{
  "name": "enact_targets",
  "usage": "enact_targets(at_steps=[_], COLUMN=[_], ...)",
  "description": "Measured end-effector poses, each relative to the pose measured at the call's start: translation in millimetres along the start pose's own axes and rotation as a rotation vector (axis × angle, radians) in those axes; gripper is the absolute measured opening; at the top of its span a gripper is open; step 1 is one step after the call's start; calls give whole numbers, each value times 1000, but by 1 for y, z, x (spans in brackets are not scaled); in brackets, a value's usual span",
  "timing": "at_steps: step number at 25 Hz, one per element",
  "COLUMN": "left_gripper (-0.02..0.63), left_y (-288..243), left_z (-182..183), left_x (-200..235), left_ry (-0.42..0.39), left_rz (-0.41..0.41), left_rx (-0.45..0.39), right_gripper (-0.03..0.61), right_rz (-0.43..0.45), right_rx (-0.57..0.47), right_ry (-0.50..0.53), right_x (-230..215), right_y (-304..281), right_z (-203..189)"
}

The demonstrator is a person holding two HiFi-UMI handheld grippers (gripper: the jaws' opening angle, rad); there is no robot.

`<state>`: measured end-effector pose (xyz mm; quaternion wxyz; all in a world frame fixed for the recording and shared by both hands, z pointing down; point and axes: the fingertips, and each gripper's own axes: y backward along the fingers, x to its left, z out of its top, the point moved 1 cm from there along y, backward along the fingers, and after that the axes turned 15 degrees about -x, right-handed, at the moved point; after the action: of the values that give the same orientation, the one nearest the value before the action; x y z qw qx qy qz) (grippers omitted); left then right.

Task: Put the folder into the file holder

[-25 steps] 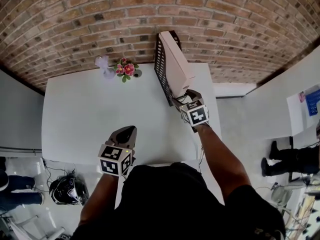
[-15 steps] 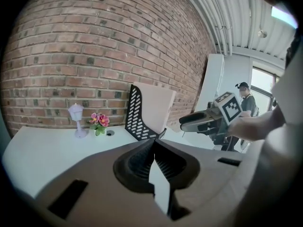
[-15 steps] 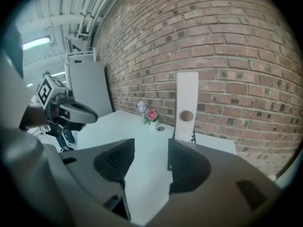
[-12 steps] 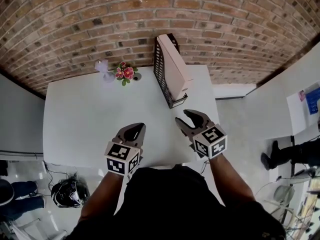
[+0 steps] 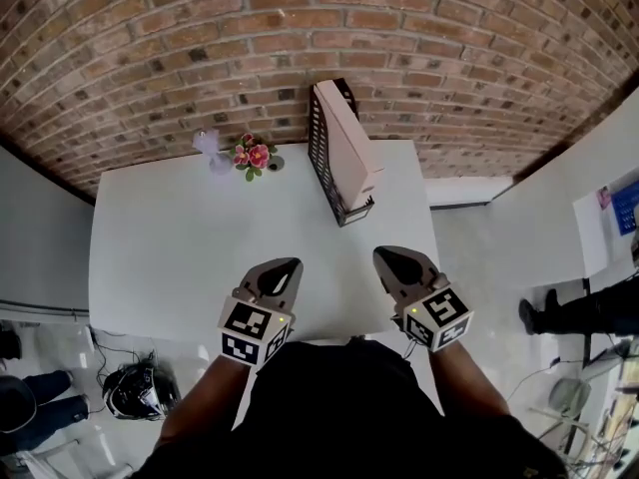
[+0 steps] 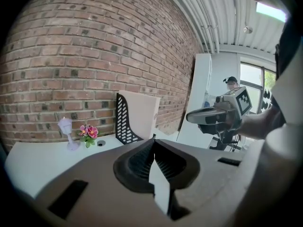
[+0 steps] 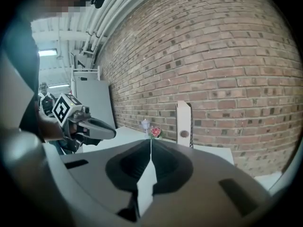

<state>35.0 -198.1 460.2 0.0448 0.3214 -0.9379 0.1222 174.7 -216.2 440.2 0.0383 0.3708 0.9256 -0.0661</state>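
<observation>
A pale pink folder (image 5: 349,148) stands upright inside the black perforated file holder (image 5: 320,153) at the back right of the white table (image 5: 180,238). It also shows in the left gripper view, folder (image 6: 143,113) in holder (image 6: 123,121), and as a narrow spine (image 7: 183,122) in the right gripper view. My left gripper (image 5: 291,264) hovers over the table's front edge, shut and empty. My right gripper (image 5: 383,254) hangs beside it, well short of the holder, jaws shut with nothing between them.
A small bunch of pink flowers (image 5: 252,154) and a little pale lamp-like ornament (image 5: 209,145) sit at the back of the table by the brick wall. A person (image 5: 574,312) stands off to the right on the floor.
The right gripper has let go of the folder, drawn back from the holder to the table's front edge, and shut. The left gripper has shifted only slightly.
</observation>
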Motion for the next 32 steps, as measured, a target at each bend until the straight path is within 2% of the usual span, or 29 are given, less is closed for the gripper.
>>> enact_targets(at_steps=[8, 14, 32], left_gripper=[3, 3, 3], left_y=[0, 4, 3], left_z=[6, 9, 17], left_x=[5, 10, 14], left_ry=[13, 17, 29], left_rz=[12, 23, 35], left_rx=[-21, -28, -52], right_gripper=[3, 3, 3], right_rz=[-46, -35, -23], right_rx=[-39, -25, -1], right_ry=[-109, -74, -66], right_x=[-17, -12, -7], right_y=[15, 12, 2], right_z=[-4, -10, -10])
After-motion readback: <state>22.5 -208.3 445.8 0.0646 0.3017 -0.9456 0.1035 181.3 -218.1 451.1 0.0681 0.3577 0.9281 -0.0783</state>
